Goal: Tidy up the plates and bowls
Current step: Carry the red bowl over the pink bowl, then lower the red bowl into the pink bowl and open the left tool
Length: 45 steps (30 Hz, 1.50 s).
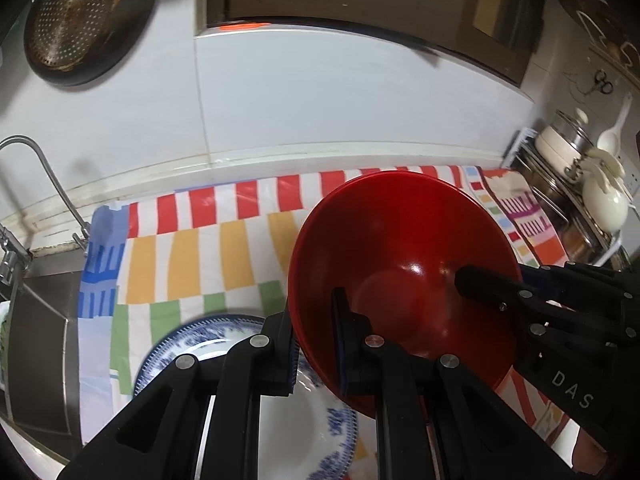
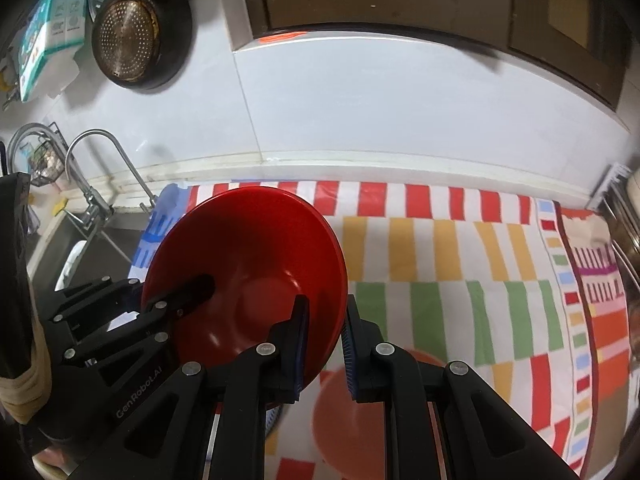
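Now | red bowl (image 1: 404,256) rim pinched | left claw (image 1: 316,336) | right claw (image 2: 325,340)

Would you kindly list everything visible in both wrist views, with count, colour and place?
glossy plastic bowl: one, red, held tilted above the counter by both claws
patterned ceramic plate: one, blue-and-white, on cloth below left claw
round shallow bowl: one, orange, on cloth below right claw
striped cloth: one, multicoloured, covering counter
perforated metal strainer: one, brassy, on wall
curved steel faucet: one, silver, over sink
left claw: black, gripping bowl rim
right claw: black, gripping opposite rim
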### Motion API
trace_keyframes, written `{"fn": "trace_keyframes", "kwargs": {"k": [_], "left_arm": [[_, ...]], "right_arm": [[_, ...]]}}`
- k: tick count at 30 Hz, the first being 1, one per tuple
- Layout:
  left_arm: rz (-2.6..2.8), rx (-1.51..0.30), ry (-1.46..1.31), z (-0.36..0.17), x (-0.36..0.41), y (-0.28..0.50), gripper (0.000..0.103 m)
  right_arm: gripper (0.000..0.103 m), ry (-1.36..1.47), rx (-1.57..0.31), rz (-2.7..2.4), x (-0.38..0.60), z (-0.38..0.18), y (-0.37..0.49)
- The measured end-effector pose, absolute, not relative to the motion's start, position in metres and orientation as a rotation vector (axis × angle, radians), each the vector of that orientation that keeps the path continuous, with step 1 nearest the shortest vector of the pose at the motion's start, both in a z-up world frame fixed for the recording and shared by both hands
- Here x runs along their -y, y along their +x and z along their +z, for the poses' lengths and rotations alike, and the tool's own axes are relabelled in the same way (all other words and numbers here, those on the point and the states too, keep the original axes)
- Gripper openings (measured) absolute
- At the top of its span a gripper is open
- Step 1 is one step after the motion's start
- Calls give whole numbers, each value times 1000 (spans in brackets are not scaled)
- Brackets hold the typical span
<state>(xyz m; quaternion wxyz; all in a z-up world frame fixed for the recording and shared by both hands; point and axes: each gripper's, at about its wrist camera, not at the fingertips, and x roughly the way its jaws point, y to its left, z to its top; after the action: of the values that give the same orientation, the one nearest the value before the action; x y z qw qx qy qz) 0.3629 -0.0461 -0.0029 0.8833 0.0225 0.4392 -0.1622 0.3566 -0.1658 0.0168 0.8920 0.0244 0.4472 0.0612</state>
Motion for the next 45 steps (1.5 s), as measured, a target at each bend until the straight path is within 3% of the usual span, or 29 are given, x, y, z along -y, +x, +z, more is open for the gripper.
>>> {"fn": "trace_keyframes", "kwargs": {"k": [18,38,45], "left_arm": [[-435,-978,96,-23,108,332,15],[-413,-1094,155,-71,137,332,18],[-404,-1081,181,-73,140,331,27]], "right_arm": [[17,113,-971,21,226,0,299],[17,162,-1094,9,258,-53,291],[17,156,-1103,20,258,-59,291]]}}
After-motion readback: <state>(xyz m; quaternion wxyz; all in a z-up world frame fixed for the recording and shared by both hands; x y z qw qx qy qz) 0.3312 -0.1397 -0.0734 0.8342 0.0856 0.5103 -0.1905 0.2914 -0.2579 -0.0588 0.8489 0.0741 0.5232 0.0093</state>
